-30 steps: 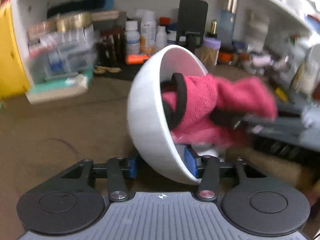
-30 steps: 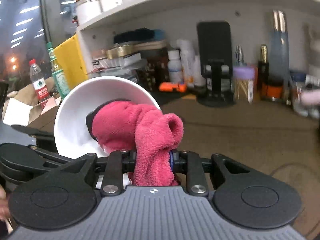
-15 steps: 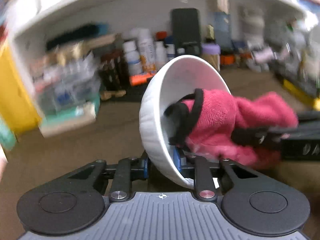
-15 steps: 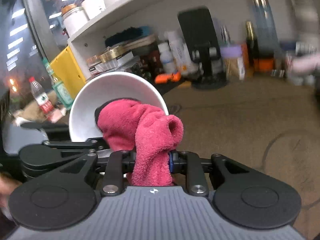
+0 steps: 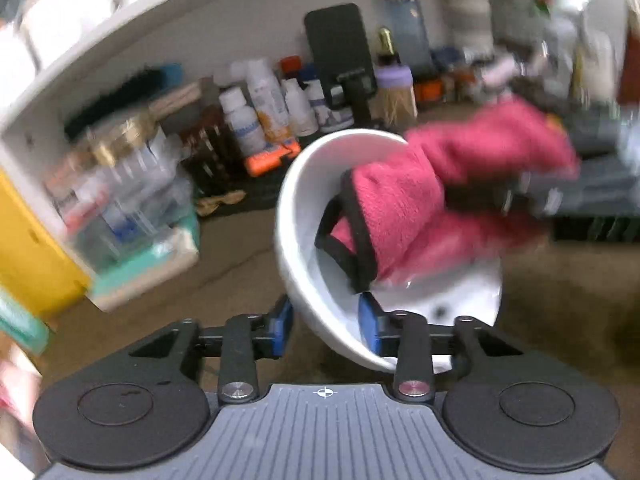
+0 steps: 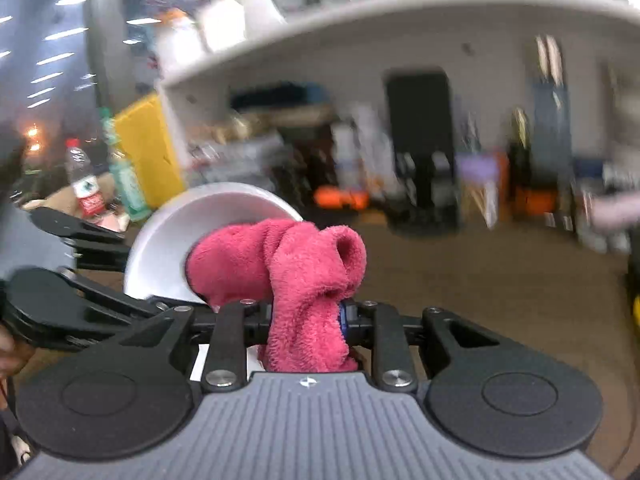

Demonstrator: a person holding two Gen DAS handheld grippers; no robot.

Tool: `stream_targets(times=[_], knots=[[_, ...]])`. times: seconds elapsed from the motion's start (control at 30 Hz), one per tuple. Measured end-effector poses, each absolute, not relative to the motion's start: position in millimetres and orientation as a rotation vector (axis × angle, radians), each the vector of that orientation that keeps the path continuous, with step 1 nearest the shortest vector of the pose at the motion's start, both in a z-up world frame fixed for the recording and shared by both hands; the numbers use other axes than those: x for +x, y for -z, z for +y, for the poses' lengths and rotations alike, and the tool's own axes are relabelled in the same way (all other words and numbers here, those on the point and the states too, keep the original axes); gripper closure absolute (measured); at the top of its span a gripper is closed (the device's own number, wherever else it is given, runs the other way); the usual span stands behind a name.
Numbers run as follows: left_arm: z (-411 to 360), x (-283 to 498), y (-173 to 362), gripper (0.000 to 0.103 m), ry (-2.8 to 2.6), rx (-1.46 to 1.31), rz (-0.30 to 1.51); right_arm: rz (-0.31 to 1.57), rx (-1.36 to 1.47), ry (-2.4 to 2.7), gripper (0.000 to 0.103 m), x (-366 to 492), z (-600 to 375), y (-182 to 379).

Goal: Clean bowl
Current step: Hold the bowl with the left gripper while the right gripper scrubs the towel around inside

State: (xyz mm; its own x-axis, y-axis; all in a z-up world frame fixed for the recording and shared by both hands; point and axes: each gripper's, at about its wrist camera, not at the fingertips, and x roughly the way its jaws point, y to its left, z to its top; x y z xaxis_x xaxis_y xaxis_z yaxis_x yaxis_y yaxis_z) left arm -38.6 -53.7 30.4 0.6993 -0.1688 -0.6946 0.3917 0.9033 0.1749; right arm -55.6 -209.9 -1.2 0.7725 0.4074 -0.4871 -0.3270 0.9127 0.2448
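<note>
Left claw (image 5: 326, 322) straddled the lower rim of the glossy white ceramic bowl (image 5: 304, 216), one blue pad outside the wall, one inside. Its jaws were opening at this moment, and a gap showed between the outer pad and the wall, so the hold looked slack. The bowl sat tilted in the centre of the left wrist frame, mouth turned toward the right, above the brown table (image 5: 200, 272).

Right claw (image 6: 306, 316) was clamped nearly closed on a bunched crimson terry cloth with black edging (image 6: 304, 276). The cloth's free end reached into the bowl's cavity at left of centre in the right wrist view and lay against the inner wall.

Step judged in hand: wiping the interior. To do it well, the left claw should re-close on the rim before wiping pressure resumes; otherwise the smooth bowl may slip or rotate. Sweep the cloth around the wall and down to the base, keeping the bowl tilted toward it. Motion blur limited finer detail.
</note>
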Motion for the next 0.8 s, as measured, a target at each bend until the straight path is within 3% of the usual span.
stream_targets(times=[0.2, 0.27, 0.3, 0.37, 0.4, 0.8], knots=[[-47.3, -30.4, -7.0, 0.016, 0.173, 0.043, 0.764, 0.669, 0.380, -0.379, 0.074, -59.3, -230.4, 20.1], [-50.6, -36.3, 2.7, 0.015, 0.159, 0.004, 0.727, 0.685, 0.424, -0.384, 0.074, -62.0, -232.9, 22.4], [-52.0, -37.3, 2.9, 0.021, 0.160, 0.011, 0.721, 0.687, 0.439, -0.394, 0.074, -65.3, -232.8, 22.3], [-59.3, -39.9, 0.3, 0.047, 0.225, 0.050, 0.707, 0.683, 0.437, -0.399, 0.074, -69.4, -231.8, 19.5], [-61.8, -40.1, -2.7, 0.066, 0.266, 0.070, 0.708, 0.675, 0.429, -0.394, 0.074, -68.5, -230.6, 15.7], [-65.1, -44.4, -16.1, 0.068, 0.391, 0.297, 0.764, 0.345, 0.003, -0.451, 0.076, -74.3, -184.9, -57.9]])
